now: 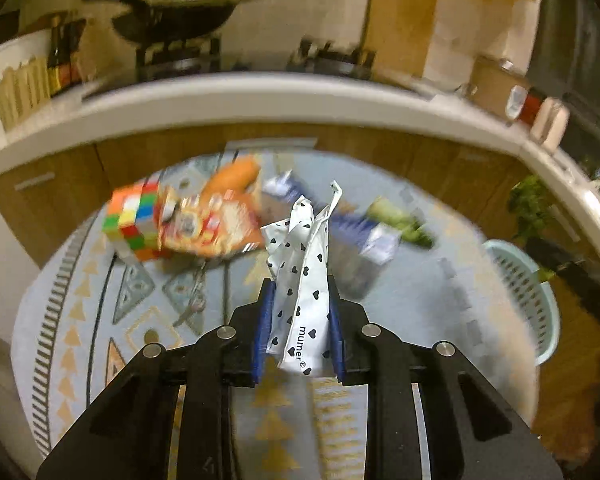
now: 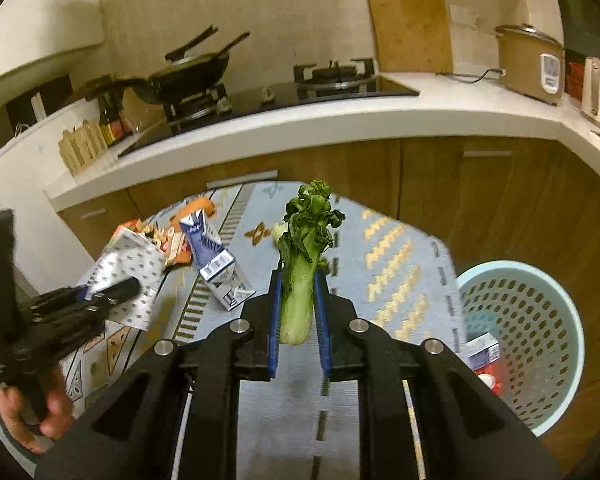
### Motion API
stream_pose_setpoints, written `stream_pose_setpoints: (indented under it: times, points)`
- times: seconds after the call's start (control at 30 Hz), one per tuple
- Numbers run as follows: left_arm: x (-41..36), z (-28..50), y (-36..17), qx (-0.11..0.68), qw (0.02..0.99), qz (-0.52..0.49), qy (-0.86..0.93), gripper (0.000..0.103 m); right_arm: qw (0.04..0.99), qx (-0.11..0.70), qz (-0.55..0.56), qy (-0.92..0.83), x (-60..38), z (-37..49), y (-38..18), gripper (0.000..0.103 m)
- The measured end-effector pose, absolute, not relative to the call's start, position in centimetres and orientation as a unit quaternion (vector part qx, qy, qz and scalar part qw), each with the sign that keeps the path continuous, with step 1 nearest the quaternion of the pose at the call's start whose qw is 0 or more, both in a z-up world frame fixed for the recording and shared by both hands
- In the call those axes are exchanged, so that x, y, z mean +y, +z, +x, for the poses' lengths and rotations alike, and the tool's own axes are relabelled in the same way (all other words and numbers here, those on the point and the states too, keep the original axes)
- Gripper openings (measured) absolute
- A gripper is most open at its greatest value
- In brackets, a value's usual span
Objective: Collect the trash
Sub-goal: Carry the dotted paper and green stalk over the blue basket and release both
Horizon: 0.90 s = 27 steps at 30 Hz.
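My left gripper point(image 1: 300, 280) is shut on a white wrapper with black hearts point(image 1: 300, 264), held above the patterned rug point(image 1: 120, 300). The left gripper also shows in the right wrist view point(image 2: 116, 292), holding the wrapper point(image 2: 128, 268). My right gripper point(image 2: 298, 276) is shut on a wilted green vegetable point(image 2: 302, 264), stalk toward the camera, lifted off the rug point(image 2: 400, 264). The vegetable shows blurred in the left view point(image 1: 404, 224). A light blue basket point(image 2: 540, 320) stands at the right with a small carton point(image 2: 482, 350) inside; it also shows in the left view point(image 1: 528, 292).
On the rug lie a blue-and-white milk carton point(image 2: 216, 260), an orange snack bag point(image 1: 212, 224), a carrot point(image 1: 232, 178) and a colourful puzzle cube point(image 1: 134, 220). Wooden cabinets point(image 2: 460, 184) and a white counter edge point(image 2: 300, 128) with stove and wok point(image 2: 188, 72) stand behind.
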<state>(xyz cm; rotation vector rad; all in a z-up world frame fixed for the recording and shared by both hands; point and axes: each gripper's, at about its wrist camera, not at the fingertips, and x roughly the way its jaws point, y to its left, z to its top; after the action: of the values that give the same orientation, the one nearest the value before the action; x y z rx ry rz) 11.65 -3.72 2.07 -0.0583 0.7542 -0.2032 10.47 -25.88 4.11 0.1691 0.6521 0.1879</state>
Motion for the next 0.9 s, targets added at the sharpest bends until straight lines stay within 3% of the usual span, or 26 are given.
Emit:
stream_pose_setpoints:
  times: [0.17, 0.37, 0.9]
  points:
    - [-8.0, 11.0, 6.4, 0.320, 0.937, -0.011, -0.143, 0.023, 0.948, 0.298, 0.086, 0.069, -28.6, 9.2, 5.8, 0.013]
    - [-15.5, 12.3, 7.3, 0.313, 0.927, 0.016, -0.206, 0.023, 0.952, 0.291, 0.097, 0.016, -33.1, 7.9, 6.0, 0.013]
    - [-33.8, 14.5, -1.5, 0.384, 0.852, 0.080, -0.348, 0.023, 0.889, 0.389, 0.223, -0.096, -47.0, 8.1, -2.2, 0.013]
